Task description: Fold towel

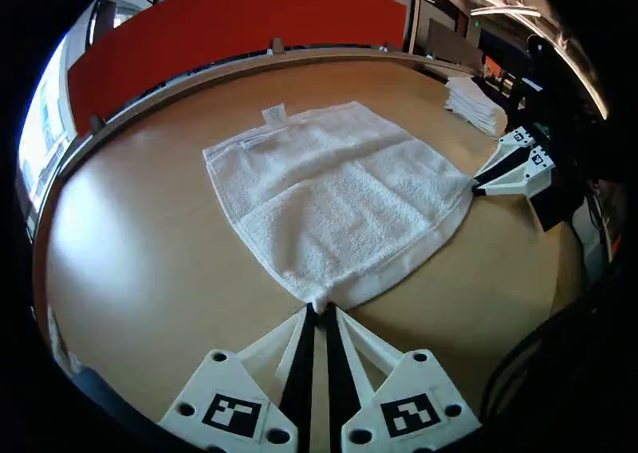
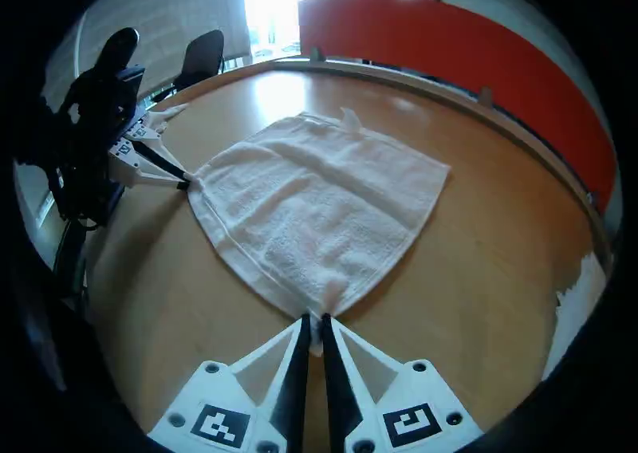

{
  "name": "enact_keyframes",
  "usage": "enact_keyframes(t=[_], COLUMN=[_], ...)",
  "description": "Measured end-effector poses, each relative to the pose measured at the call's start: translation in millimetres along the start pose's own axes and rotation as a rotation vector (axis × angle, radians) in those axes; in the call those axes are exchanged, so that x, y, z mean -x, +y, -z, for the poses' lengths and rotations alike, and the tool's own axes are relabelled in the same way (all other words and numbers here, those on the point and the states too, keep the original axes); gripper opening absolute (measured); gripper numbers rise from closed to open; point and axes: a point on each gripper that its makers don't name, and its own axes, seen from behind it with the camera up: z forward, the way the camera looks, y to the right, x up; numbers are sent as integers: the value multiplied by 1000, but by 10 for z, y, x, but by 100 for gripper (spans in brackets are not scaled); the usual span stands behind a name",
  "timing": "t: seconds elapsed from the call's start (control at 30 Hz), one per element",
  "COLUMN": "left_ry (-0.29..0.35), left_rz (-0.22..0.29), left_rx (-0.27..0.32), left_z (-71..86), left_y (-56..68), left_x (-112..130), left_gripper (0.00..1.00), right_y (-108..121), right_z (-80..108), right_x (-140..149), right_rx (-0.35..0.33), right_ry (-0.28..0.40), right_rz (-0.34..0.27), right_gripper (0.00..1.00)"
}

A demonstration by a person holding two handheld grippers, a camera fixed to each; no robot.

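A white terry towel (image 1: 335,190) lies spread flat on a pale wooden tabletop (image 1: 143,238), held at two neighbouring corners by a pair of hand-held white tools with black fingers.

In the left gripper view, the left tool (image 1: 319,313) has its two fingers drawn almost together on the towel's nearest corner, which bunches into a small nub between the tips. Off to the right in that view, the right tool (image 1: 478,188) meets the towel's right-hand corner. The right gripper view shows its fingers squeezed close on the cloth in the same way, a sliver of white pinched between them. Both gripped corners rest at tabletop level, and the rest of the towel lies smooth.

A small white label (image 1: 273,116) sticks out from the towel's far edge. Beyond the right tool, near the far right rim of the tabletop, sits a stack of folded white cloths (image 1: 476,106), well apart from the towel. A long red partition panel (image 1: 231,30) runs behind the curved far edge of the tabletop. In the right gripper view, dark office chairs (image 2: 203,54) stand by a bright window beyond the left tool.
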Motion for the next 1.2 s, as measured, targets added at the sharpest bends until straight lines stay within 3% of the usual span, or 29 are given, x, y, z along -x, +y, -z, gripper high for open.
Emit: enact_keyframes(t=[0.5, 1.2], left_ry=[2, 32], left_rz=[41, 115], left_rx=[7, 5], left_z=[92, 536], left_y=[12, 40], left_x=[-107, -477], left_gripper=[9, 9], right_y=[8, -20], right_z=[117, 642], right_x=[-165, -718], right_rx=[12, 42], right_ry=[26, 124], right_rz=[1, 15], right_gripper=[11, 10])
